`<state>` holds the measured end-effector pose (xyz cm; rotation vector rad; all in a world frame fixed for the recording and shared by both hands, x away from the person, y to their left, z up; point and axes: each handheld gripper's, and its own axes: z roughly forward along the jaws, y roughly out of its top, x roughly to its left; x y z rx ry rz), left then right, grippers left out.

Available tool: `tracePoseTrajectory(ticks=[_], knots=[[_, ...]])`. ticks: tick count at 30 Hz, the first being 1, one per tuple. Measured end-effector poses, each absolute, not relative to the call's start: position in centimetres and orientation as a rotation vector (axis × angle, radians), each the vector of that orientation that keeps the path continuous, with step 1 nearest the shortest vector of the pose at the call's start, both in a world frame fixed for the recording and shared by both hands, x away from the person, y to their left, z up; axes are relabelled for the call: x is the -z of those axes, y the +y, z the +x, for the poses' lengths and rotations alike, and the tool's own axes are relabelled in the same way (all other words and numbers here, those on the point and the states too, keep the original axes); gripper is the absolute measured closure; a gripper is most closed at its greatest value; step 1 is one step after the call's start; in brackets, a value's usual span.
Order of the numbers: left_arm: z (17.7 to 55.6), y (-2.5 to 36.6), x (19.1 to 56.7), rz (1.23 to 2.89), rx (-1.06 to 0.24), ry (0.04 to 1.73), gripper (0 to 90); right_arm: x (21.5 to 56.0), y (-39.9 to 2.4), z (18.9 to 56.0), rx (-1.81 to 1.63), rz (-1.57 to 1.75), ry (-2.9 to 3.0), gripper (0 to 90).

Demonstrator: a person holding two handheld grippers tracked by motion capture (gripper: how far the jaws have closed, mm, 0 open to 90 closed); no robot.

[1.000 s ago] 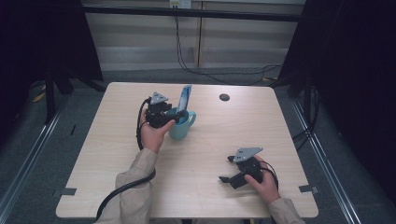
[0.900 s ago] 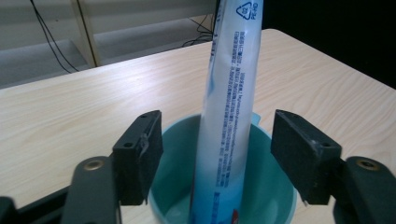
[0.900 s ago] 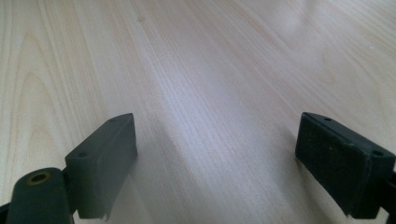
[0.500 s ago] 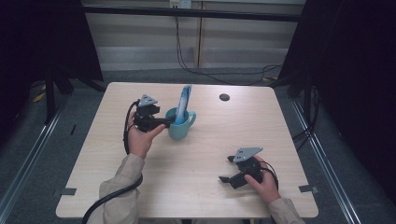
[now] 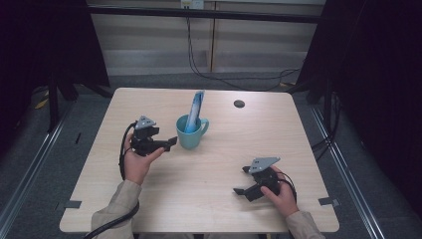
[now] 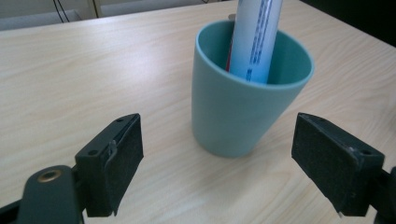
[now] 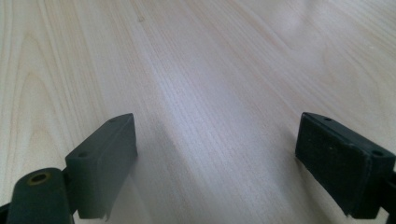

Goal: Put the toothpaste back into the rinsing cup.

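A teal mug stands upright near the middle of the wooden table, with a blue and white tube leaning inside it. My left gripper lies level just left of the mug, tips pointing at it but apart from it. Its jaws have just been opening and are open, with nothing between them. In the left gripper view the mug and the tube rise a little beyond the left gripper. My right gripper rests open near the front right; the right gripper faces bare wood.
A small black round disc lies on the table's far right part. Cables trail from both grippers toward the front edge. Dark curtains and metal floor rails flank the table.
The left gripper has drawn back to the left, away from the mug, and its jaws have spread. The mug and tube stay standing. The right gripper has not moved.
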<state>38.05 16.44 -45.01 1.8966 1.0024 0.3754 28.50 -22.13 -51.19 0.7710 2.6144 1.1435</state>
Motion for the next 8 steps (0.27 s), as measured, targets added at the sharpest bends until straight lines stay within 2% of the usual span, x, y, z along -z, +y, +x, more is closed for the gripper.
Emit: tracePoseTrajectory(ticks=[8], knots=[[37.3,16.8,47.1,1.931,-0.362,1.019,15.3,51.2,-22.1,28.5,-1.144,0.769,2.615,12.1]])
